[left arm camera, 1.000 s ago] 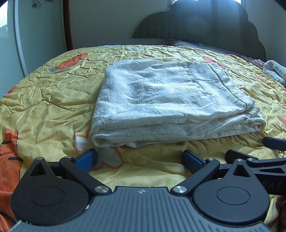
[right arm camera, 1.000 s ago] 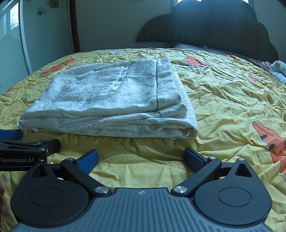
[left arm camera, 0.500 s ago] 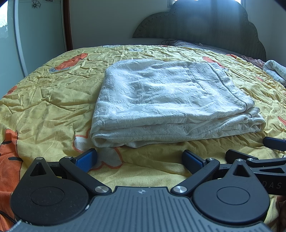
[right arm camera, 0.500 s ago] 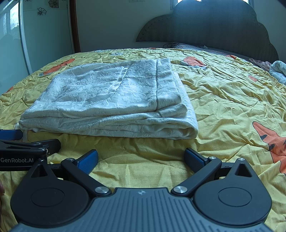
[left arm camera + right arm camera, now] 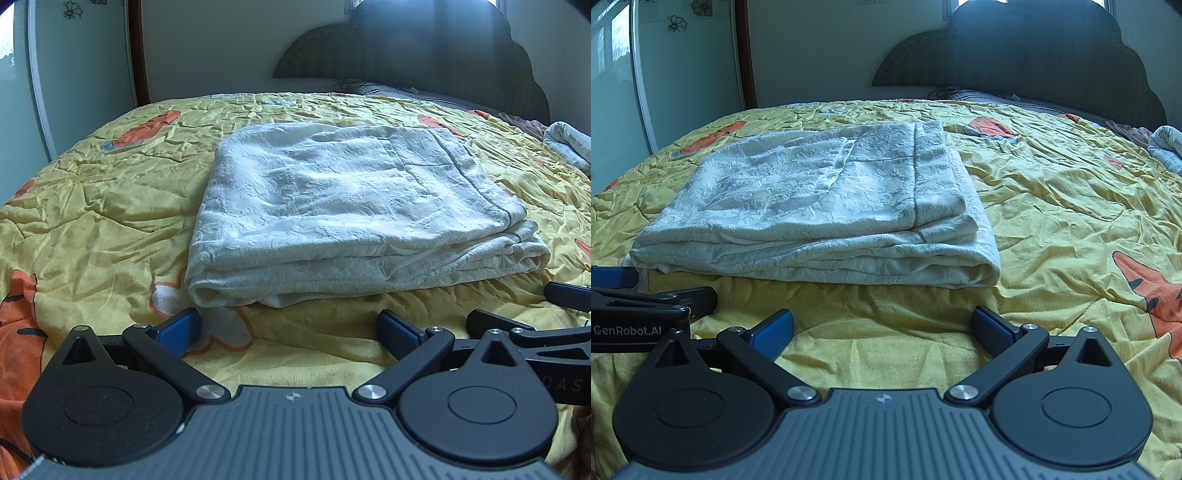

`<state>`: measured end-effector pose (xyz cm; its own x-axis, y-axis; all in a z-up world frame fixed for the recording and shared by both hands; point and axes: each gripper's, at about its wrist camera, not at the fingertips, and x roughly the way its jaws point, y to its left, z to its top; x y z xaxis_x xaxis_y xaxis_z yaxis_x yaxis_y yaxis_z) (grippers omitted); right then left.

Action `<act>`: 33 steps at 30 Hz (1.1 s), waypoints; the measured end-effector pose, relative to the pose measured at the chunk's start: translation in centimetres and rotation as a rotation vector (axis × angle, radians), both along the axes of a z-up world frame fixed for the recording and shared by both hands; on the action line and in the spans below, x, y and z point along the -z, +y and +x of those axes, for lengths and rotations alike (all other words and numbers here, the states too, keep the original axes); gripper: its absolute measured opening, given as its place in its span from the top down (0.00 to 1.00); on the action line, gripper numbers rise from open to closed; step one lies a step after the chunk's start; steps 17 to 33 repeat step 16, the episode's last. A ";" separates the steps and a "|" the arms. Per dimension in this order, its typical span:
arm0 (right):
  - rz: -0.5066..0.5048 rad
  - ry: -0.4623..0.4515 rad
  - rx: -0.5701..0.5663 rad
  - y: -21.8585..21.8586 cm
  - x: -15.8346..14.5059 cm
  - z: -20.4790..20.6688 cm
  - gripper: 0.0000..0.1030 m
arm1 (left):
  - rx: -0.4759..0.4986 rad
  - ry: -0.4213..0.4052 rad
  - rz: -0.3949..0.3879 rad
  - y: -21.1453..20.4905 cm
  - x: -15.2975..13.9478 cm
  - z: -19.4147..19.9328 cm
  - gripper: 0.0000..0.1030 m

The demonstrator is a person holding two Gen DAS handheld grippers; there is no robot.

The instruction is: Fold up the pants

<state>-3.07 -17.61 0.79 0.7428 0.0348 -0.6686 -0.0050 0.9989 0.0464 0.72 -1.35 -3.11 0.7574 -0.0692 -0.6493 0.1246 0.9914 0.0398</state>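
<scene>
The white textured pants [image 5: 343, 210] lie folded in a flat rectangular stack on the yellow bedspread [image 5: 96, 229]; they also show in the right wrist view [image 5: 827, 210]. My left gripper [image 5: 290, 330] is open and empty, low over the bedspread just short of the stack's near edge. My right gripper [image 5: 882, 330] is open and empty, likewise just in front of the stack's near edge. Each gripper shows at the side of the other's view: the right one at the right edge of the left wrist view [image 5: 528, 317], the left one at the left edge of the right wrist view [image 5: 650, 295].
The bedspread has orange cartoon prints [image 5: 1148, 291] and many wrinkles. A dark scalloped headboard [image 5: 1027, 66] stands at the far end. A rolled pale cloth [image 5: 1167, 147] lies at the far right. A glass sliding door [image 5: 77, 74] is on the left.
</scene>
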 end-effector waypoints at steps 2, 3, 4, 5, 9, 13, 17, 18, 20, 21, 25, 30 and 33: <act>0.000 0.000 0.000 0.0 0.0 0.0 0.00 | 0.000 -0.001 -0.001 0.0 0.0 0.0 0.00; 0.000 0.000 0.000 0.0 0.0 0.0 0.00 | 0.001 -0.001 -0.002 0.0 0.0 0.0 0.00; 0.000 0.000 0.000 0.0 0.0 0.0 0.00 | 0.001 -0.001 -0.003 0.1 0.0 0.0 0.00; 0.000 0.000 0.000 0.0 0.0 0.0 0.00 | 0.001 0.001 -0.002 -0.1 0.0 0.0 0.00; 0.000 0.000 0.000 0.0 0.0 0.0 0.00 | 0.005 -0.002 -0.004 -0.1 -0.1 0.0 0.00; 0.000 0.000 0.000 0.0 0.0 0.0 0.00 | -0.005 -0.004 -0.017 0.2 -0.1 -0.1 0.00; 0.000 0.000 0.000 0.0 0.0 0.0 0.00 | -0.005 -0.004 -0.017 0.2 -0.1 -0.2 0.00; 0.000 0.000 0.000 0.0 0.0 0.0 0.00 | -0.005 -0.004 -0.017 0.2 -0.1 -0.2 0.00; 0.000 0.000 0.000 0.0 0.0 0.0 0.00 | -0.005 -0.004 -0.017 0.2 -0.1 -0.2 0.00; 0.000 0.000 0.000 0.0 0.0 0.0 0.00 | -0.005 -0.004 -0.017 0.2 -0.1 -0.2 0.00; 0.000 0.000 0.000 0.0 0.0 0.0 0.00 | -0.005 -0.004 -0.017 0.2 -0.1 -0.2 0.00; 0.000 0.000 0.000 0.0 0.0 0.0 0.00 | -0.005 -0.004 -0.017 0.2 -0.1 -0.2 0.00; 0.000 0.000 0.000 0.0 0.0 0.0 0.00 | -0.005 -0.004 -0.017 0.2 -0.1 -0.2 0.00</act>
